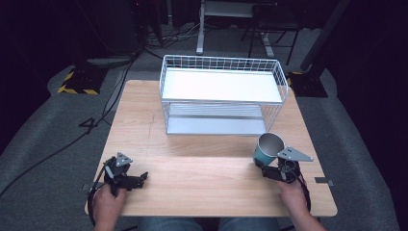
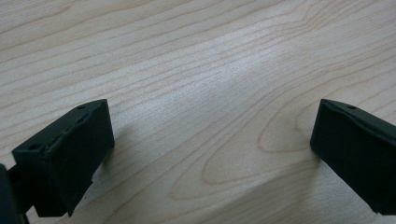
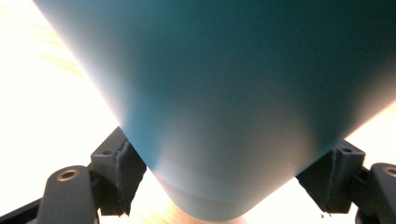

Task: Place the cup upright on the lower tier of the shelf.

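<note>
Right gripper (image 1: pixel 262 169) sits at the near right of the wooden table (image 1: pixel 202 183), w/ its jaws clamped on the lower body of a teal cup (image 1: pixel 266 149). The cup's shiny metal inside shows in the high view, mouth tilted up and toward the far side. In the right gripper view the cup (image 3: pixel 233 102) looms large btwn the two black jaws, one pressed to each side near its rounded base; bright table glare either side. Whether the base touches the tabletop can't be told.

Left gripper (image 1: pixel 139 179) is at the near left, held low over the table, pointing right, jaws spread wide w/ nothing btwn them. In the left gripper view the left gripper (image 2: pixel 212 140) has bare wood grain (image 2: pixel 196 60) in the gap, and its jaws sit close over the surface.

A white wire rack (image 1: pixel 222 94) w/ two shelves stands at the far middle of the table, just beyond the cup, apart from it; both shelves bare. The person's hands enter from the near edge, one on each gripper, well apart.
</note>
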